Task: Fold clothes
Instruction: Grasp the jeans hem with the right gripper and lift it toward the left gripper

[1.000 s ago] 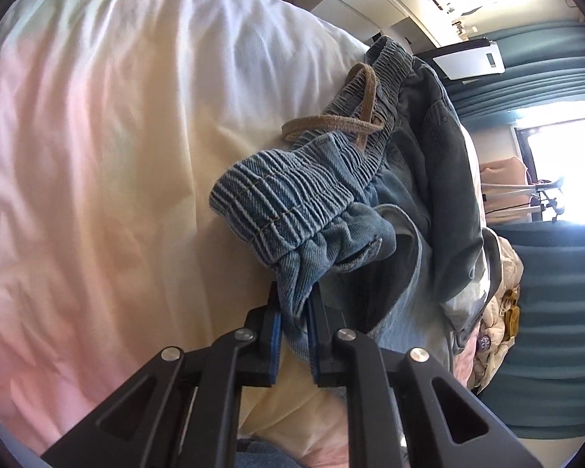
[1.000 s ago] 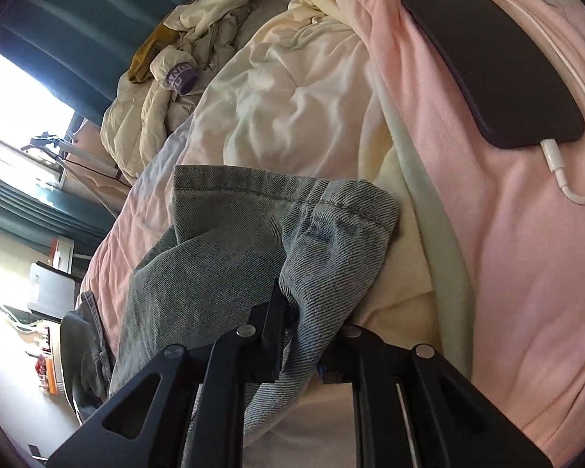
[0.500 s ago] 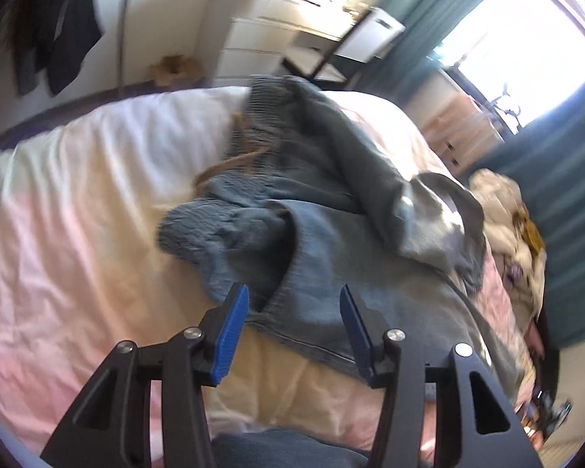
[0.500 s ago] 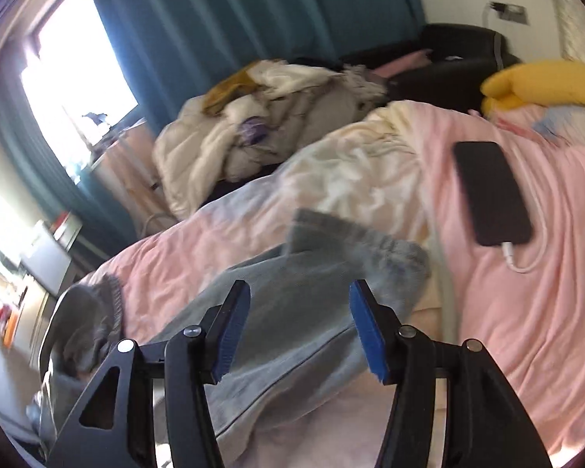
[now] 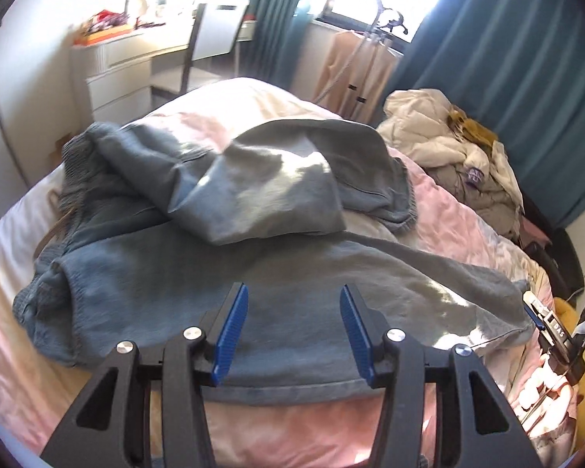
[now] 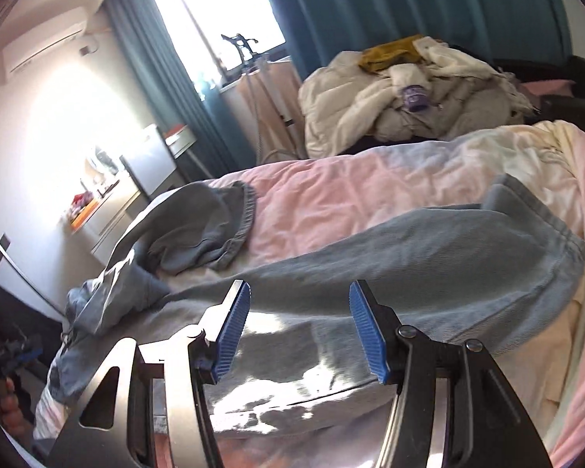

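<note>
A pair of light blue jeans [image 5: 199,273] lies on the pink and cream bed cover [image 5: 78,386]. One leg stretches across the bed toward the right; the other leg [image 5: 277,183] is bunched and folded over near the waistband. My left gripper [image 5: 294,327] is open and empty, above the near leg. My right gripper [image 6: 300,327] is open and empty, above the same leg [image 6: 429,269] nearer its hem. The right gripper also shows at the right edge of the left wrist view [image 5: 557,335].
A heap of cream and grey clothes [image 5: 460,156] lies past the far side of the bed, in front of teal curtains [image 5: 507,58]. A white desk with drawers [image 5: 121,66] and a chair stand at the back left. A clothes stand [image 6: 253,74] is by the window.
Both grippers have let go of the jeans, opened and drawn back and up. The jeans now lie spread on the bed, one leg laid out long.
</note>
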Demonstrator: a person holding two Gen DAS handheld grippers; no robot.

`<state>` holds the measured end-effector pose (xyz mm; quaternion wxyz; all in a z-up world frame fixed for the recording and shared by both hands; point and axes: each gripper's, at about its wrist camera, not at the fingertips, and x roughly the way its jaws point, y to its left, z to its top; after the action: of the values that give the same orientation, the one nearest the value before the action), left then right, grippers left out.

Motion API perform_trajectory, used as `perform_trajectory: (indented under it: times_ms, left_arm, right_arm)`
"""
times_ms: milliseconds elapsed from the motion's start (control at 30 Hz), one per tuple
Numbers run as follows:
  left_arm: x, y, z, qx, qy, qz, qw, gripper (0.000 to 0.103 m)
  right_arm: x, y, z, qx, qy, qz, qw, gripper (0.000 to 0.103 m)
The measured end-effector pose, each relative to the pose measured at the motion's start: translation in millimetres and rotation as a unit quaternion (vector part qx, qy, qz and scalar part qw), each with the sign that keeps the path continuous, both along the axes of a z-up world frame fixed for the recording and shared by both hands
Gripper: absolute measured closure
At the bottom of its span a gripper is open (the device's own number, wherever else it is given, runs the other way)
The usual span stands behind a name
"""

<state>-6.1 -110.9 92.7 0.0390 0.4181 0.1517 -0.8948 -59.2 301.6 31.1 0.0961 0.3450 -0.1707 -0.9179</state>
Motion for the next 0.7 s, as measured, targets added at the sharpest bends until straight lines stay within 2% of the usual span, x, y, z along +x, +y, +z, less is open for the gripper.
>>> perform_trajectory:
  times_ms: [133, 300, 367, 433, 533, 567, 667, 700]
  left_arm:
    - [-30.7, 32.0, -4.8, 0.001, 0.01, -0.02, 0.9998, 0.053]
    - [-62.4, 64.0, -20.4, -0.028, 0.02, -0.046, 0.9984, 0.053]
    - [-71.2, 68.9, -30.6, -0.026, 0.025, -0.049, 0.9982, 0.053]
    - [-78.9, 67.7, -45.2, -0.027, 0.028, -0.043, 0.9983, 0.053]
    - [-91.7, 57.8, -66.7, -0.022, 0.012, -0.036, 0.9991, 0.053]
    - [-94.1, 54.2, -70.9, -0.028, 0.015, -0.035, 0.9989, 0.053]
    - [-99.5, 44.9, -81.3, -0.077, 0.023, -0.019, 0.9966, 0.053]
    - [-102.2, 40.6, -85.0, -0.075, 0.023, -0.019, 0.9967, 0.053]
  right_arm:
    - [-3.0, -13.8, -4.7, -0.008, 0.006, 0.024, 1.0, 0.049]
    - [-11.2, -28.5, -8.5, -0.01, 0.022, 0.045, 0.999, 0.049]
    - [-15.4, -35.8, -10.4, -0.01, 0.029, 0.055, 0.998, 0.049]
    - [-23.4, -46.0, -15.0, -0.005, 0.032, 0.069, 0.997, 0.049]
    - [-36.5, -64.0, -27.4, 0.007, 0.024, 0.095, 0.995, 0.049]
    - [-40.5, -69.6, -31.6, 0.01, 0.023, 0.101, 0.995, 0.049]
    - [-58.6, -85.6, -46.1, 0.012, 0.007, 0.123, 0.992, 0.049]
    - [-66.4, -91.8, -48.7, 0.01, 0.002, 0.13, 0.992, 0.049]
